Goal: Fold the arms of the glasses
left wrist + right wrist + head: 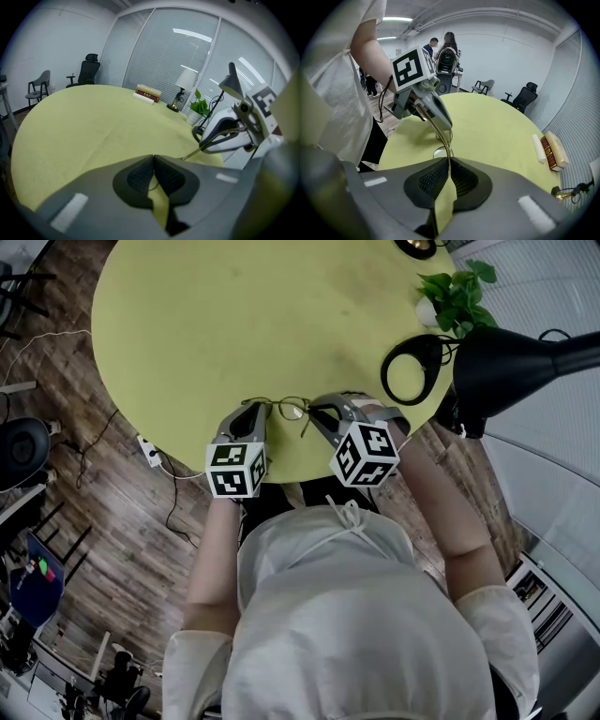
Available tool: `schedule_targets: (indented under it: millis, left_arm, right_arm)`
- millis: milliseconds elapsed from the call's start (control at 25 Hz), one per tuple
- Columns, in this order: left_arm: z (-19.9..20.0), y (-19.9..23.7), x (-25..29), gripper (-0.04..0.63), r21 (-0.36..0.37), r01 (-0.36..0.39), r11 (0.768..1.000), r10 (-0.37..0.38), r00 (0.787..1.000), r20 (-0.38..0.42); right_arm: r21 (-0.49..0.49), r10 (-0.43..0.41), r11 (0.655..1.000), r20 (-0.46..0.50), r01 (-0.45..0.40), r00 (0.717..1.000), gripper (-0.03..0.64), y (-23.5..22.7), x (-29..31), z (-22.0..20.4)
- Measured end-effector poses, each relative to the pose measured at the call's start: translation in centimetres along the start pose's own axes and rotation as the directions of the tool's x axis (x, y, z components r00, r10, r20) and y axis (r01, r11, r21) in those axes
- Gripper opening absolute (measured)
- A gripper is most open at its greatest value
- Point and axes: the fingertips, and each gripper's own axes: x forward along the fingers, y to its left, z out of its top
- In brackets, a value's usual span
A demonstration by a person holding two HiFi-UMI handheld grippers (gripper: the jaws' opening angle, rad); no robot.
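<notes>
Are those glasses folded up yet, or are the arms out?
Not folded: the glasses, pinched by the left gripper and right gripper, have one arm jutting away from the lenses.

Open across the round table (pixel 234 324) ahead and left. Blocked at right by black desk lamp (pixel 506 362) and potted plant (pixel 459 296); books (pixel 551 150) at far rim; glasses (pixel 289 409) by near rim.

With the left arm (pixel 214 549) and right arm (pixel 450 512) reaching forward and down, the left claw (pixel 255 409) and right claw (pixel 317 412) sit close together, each pinched tight on the thin-framed glasses (pixel 289 409).
</notes>
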Motion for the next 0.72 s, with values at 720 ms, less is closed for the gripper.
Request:
schedule_targets:
  millis: [720]
  left_arm:
    - [-4.3,0.6,-0.2,0.006,-0.107,-0.042,0.993,0.025,0.988,-0.155]
  right_arm:
    - [-0.077,0.027,0.997,-0.037,-0.03,0.999,0.015,-0.1,0.2,0.1]
